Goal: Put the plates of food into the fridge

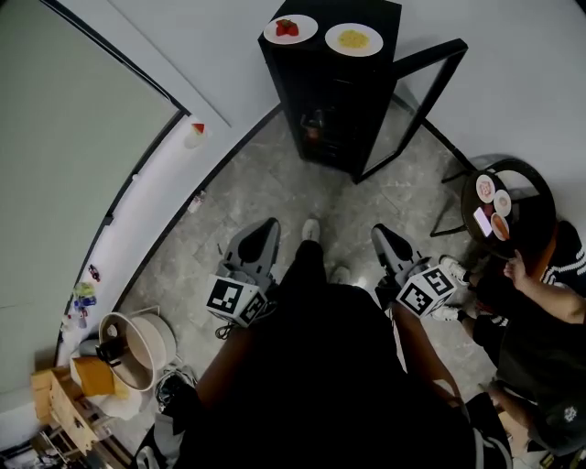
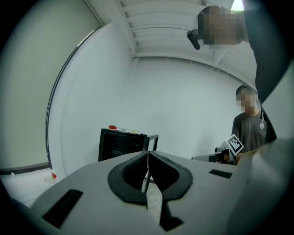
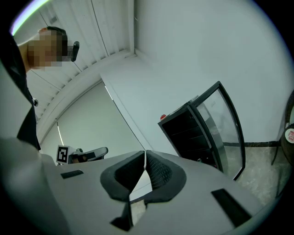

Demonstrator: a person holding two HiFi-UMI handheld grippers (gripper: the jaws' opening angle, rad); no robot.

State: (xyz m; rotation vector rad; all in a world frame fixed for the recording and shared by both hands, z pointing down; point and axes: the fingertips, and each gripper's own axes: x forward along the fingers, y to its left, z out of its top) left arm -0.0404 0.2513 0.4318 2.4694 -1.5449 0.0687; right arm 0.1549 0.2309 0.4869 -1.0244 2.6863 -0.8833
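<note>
A black fridge (image 1: 330,101) stands at the far wall with its glass door (image 1: 414,103) swung open to the right. On its top sit two white plates: one with red food (image 1: 290,28) and one with yellow food (image 1: 353,38). My left gripper (image 1: 267,226) and right gripper (image 1: 379,232) hang low over the floor, well short of the fridge, one on each side of my legs. Both are shut and hold nothing. The left gripper view shows its jaws (image 2: 148,158) closed, with the fridge (image 2: 121,143) far ahead. The right gripper (image 3: 145,158) also points at the fridge (image 3: 188,133).
A round dark table (image 1: 509,209) with small dishes stands at the right, and a person (image 1: 540,311) sits beside it. A pot (image 1: 137,346) and clutter lie at the lower left by the curved wall. Grey stone floor (image 1: 265,183) stretches to the fridge.
</note>
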